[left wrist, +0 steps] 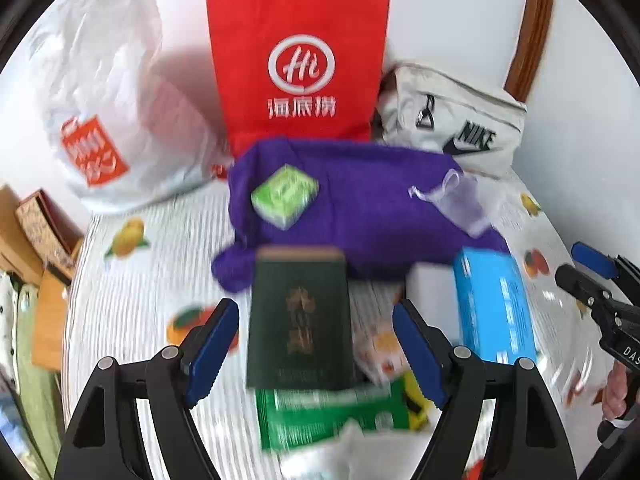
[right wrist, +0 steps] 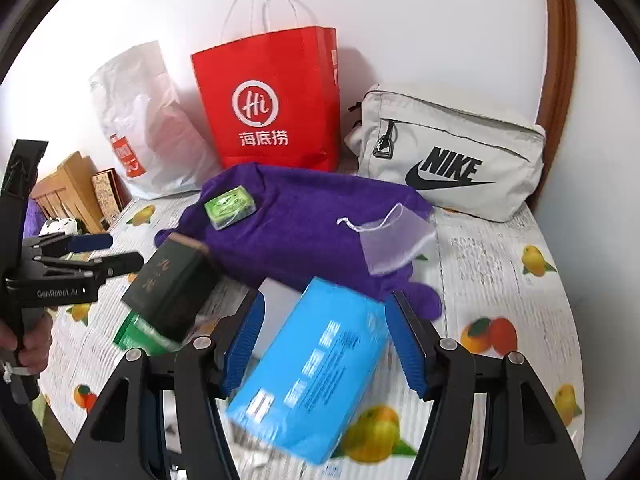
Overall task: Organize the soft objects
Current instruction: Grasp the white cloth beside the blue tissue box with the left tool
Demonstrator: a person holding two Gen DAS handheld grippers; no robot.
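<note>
A purple towel (left wrist: 360, 216) (right wrist: 304, 232) lies crumpled mid-table with a light green small box (left wrist: 285, 194) (right wrist: 230, 205) and a sheer drawstring pouch (left wrist: 460, 200) (right wrist: 394, 244) on it. My left gripper (left wrist: 316, 344) (right wrist: 124, 250) is open; a dark green box (left wrist: 300, 320) (right wrist: 168, 280) shows between its pads, untouched, resting on a green packet (left wrist: 328, 412). My right gripper (right wrist: 326, 340) (left wrist: 568, 264) is open above a blue tissue pack (right wrist: 316, 368) (left wrist: 496, 308) that lies on the table, apart from the pads.
Against the wall stand a red paper bag (left wrist: 298, 64) (right wrist: 272, 108), a white plastic bag (left wrist: 104, 100) (right wrist: 148, 128) and a pale Nike pouch (left wrist: 460, 120) (right wrist: 452, 152). A fruit-print tablecloth (right wrist: 500, 280) covers the table. Wooden boxes (right wrist: 68, 188) sit at the left edge.
</note>
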